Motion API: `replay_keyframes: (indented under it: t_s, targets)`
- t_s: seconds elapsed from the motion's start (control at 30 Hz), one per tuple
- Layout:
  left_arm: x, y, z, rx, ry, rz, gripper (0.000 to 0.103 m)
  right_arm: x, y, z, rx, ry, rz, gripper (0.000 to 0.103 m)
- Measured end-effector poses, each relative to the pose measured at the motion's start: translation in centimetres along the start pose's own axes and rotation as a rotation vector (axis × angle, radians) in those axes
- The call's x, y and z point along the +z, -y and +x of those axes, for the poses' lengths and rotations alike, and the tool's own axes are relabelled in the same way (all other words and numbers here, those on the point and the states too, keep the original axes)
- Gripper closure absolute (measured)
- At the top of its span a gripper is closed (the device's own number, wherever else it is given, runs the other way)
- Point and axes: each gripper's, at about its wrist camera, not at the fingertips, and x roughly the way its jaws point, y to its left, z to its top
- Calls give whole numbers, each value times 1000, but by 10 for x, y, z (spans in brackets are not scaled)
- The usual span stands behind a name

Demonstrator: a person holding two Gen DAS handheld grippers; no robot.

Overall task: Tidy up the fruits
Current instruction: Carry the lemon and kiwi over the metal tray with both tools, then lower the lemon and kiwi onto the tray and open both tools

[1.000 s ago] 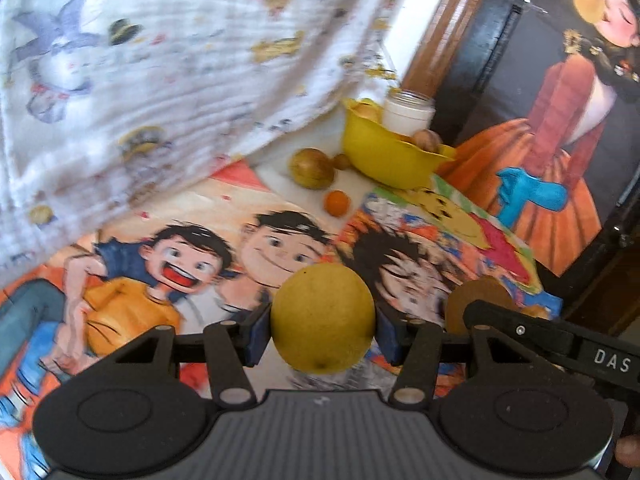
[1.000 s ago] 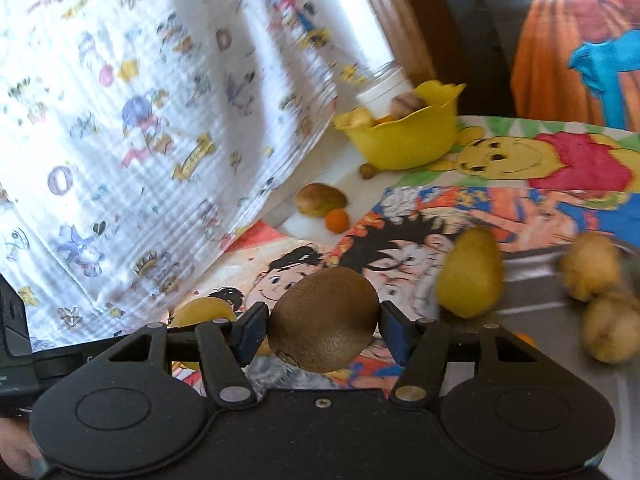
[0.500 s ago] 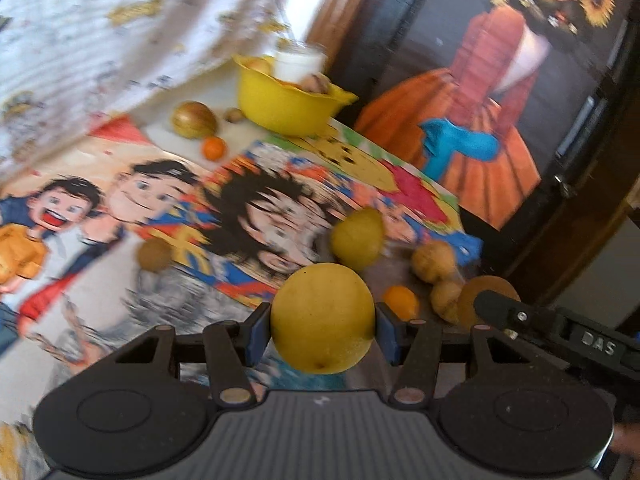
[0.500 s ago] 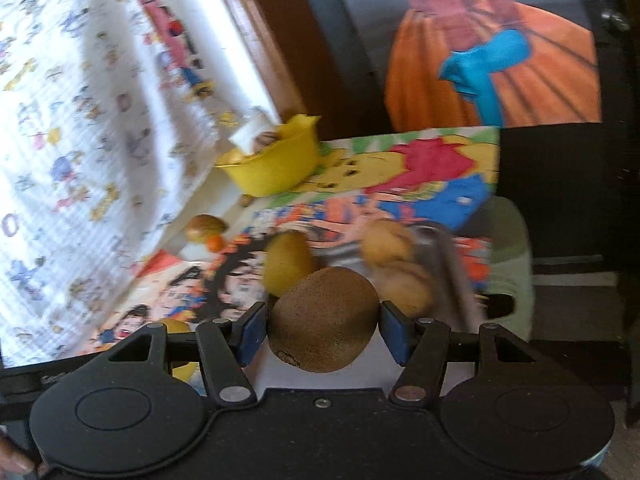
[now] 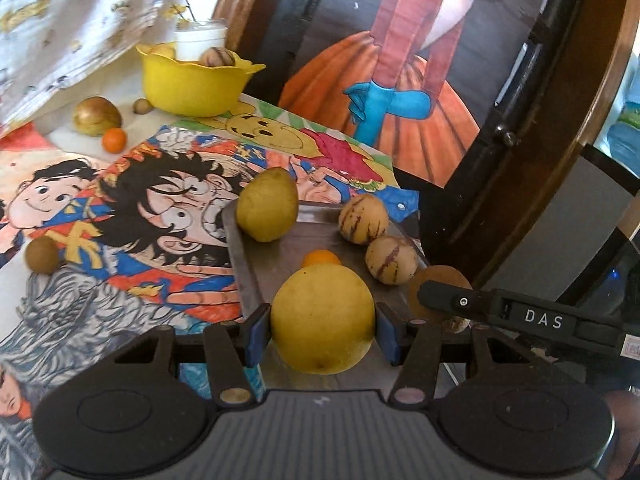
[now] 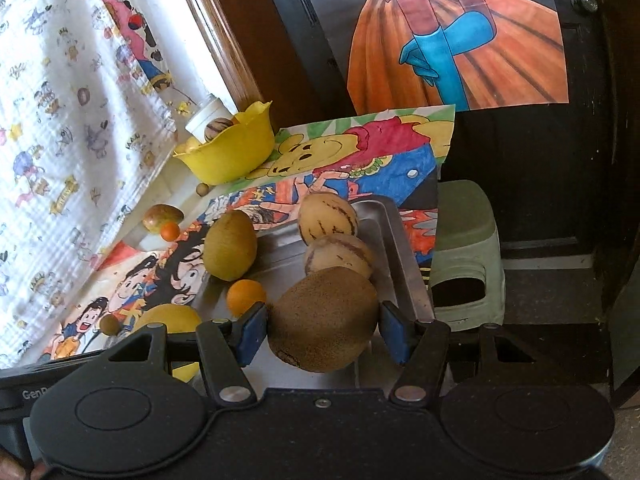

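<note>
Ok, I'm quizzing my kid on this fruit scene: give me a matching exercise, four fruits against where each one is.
Things:
1. yellow fruit
2. brown kiwi
3. small orange fruit
4. loose kiwi

Places:
A. on the cartoon mat
B. in the right gripper
C. lying on the metal tray
D. in the left gripper

Pairs: 1-D, 2-B, 3-C, 4-A

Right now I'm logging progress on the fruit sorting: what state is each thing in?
left gripper: shut on yellow citrus
right gripper: shut on kiwi
metal tray: holds several fruits
yellow bowl: upright, fruit inside
small orange: loose on the table
</note>
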Motion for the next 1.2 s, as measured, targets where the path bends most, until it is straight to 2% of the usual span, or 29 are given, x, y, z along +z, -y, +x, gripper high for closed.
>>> replay_keyframes:
  t_s: [0.47,0.8,0.9,1.2]
  targets:
    - [-1,-5,20,-30,-20,3,45,-4,16,5,27,-4,91,40]
    - [0,-7,19,-46,-47,-36,43,-8,22,-13,71,-19,166,32]
    - [1,-7,10,-53,-24,-64,34,-10,19,-26,78,-6,166,30]
    - [1,-6,-42,27,66,-84,16,-21,2,-70,91,43,133,18]
